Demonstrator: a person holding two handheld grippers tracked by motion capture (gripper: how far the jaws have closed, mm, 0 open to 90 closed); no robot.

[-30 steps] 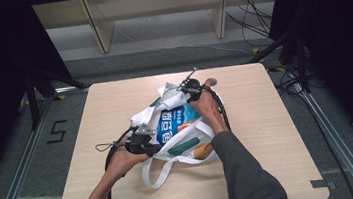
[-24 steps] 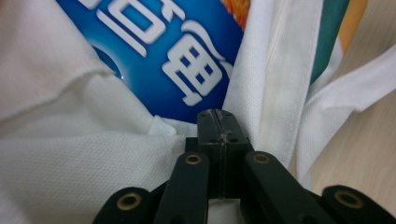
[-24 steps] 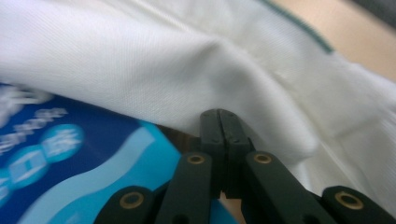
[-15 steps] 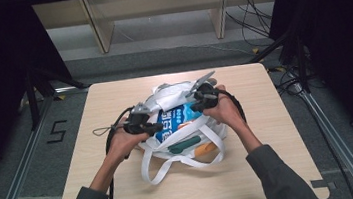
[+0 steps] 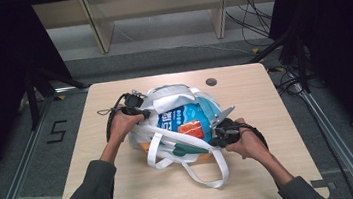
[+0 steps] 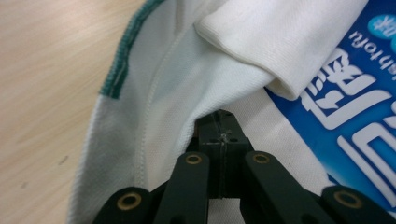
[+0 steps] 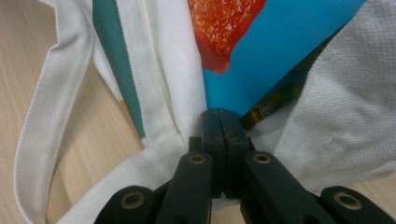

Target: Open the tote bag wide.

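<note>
The blue package carries white lettering at the right edge of the left gripper view; only "tofu" reads. A "5" marks the floor at left in the high view.

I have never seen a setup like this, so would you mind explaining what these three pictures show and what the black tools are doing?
No robot is involved: a person sits at a wooden table with a hand-held two-jaw gripper in each hand. The high view comes from a fixed camera above, looking down at the table; the person's arms enter from the bottom. There the left gripper is at the far left side of a white cloth bag, and the right gripper is at its near right side. The other two pictures come from small cameras riding on the grippers, looking along their black jaws. In both, the jaws are shut with the bag's white fabric bunched at their tips, so each seems to pinch the cloth. Inside the bag lies a blue packet with white lettering and an orange patch.
</note>
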